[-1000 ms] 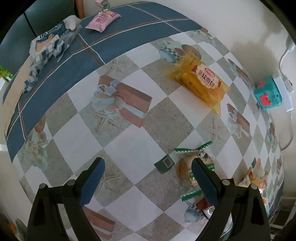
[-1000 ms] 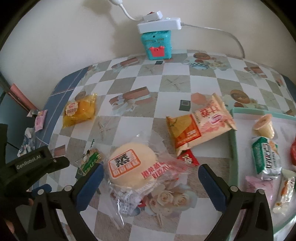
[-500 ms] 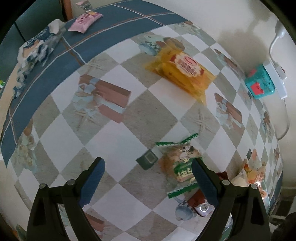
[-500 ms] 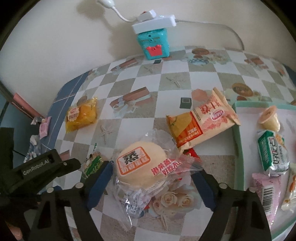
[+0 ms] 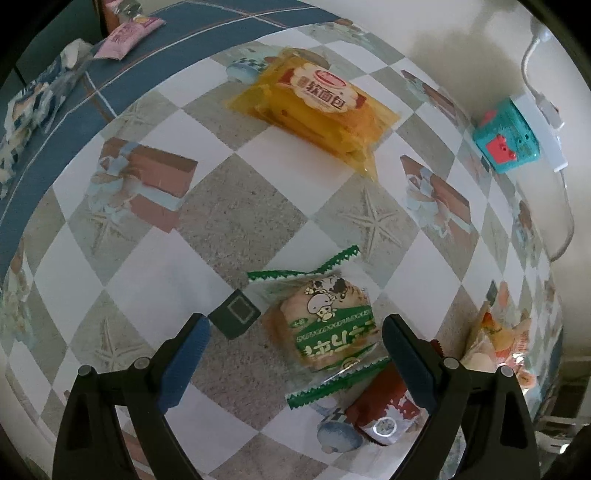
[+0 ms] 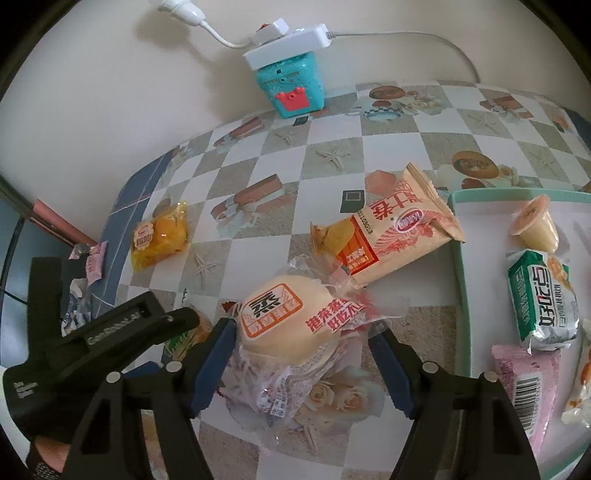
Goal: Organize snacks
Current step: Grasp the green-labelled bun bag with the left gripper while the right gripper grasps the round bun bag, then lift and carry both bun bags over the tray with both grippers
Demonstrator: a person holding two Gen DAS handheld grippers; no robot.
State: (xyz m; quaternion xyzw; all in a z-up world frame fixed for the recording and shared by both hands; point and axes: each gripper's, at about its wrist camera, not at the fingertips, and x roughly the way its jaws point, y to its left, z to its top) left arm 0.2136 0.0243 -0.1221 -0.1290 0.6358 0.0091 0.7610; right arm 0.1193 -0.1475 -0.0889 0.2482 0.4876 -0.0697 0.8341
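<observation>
My left gripper (image 5: pixel 295 343) is open around a green-wrapped bun (image 5: pixel 325 321) on the checkered tablecloth; the bun lies nearer the right finger. My right gripper (image 6: pixel 303 343) has its jaws closing around a round steamed cake in clear wrap (image 6: pixel 280 321); the left pad touches it. The cake rests on the table. An orange snack pack (image 6: pixel 388 240) lies behind it. A yellow bread pack (image 5: pixel 317 107) lies farther back, also in the right wrist view (image 6: pixel 159 236). A green tray (image 6: pixel 458 258) at the right holds several snacks.
A teal box (image 6: pixel 291 88) with a white power strip (image 6: pixel 288 48) on top stands at the wall. A small red packet (image 5: pixel 384 410) lies by my left gripper's right finger. A pink packet (image 5: pixel 127 35) and crumpled wrappers (image 5: pixel 40 96) lie on the blue border.
My left gripper has moved forward and down so the green bun now sits between its fingers. My right gripper has moved in on the steamed cake and its jaws have narrowed around it.
</observation>
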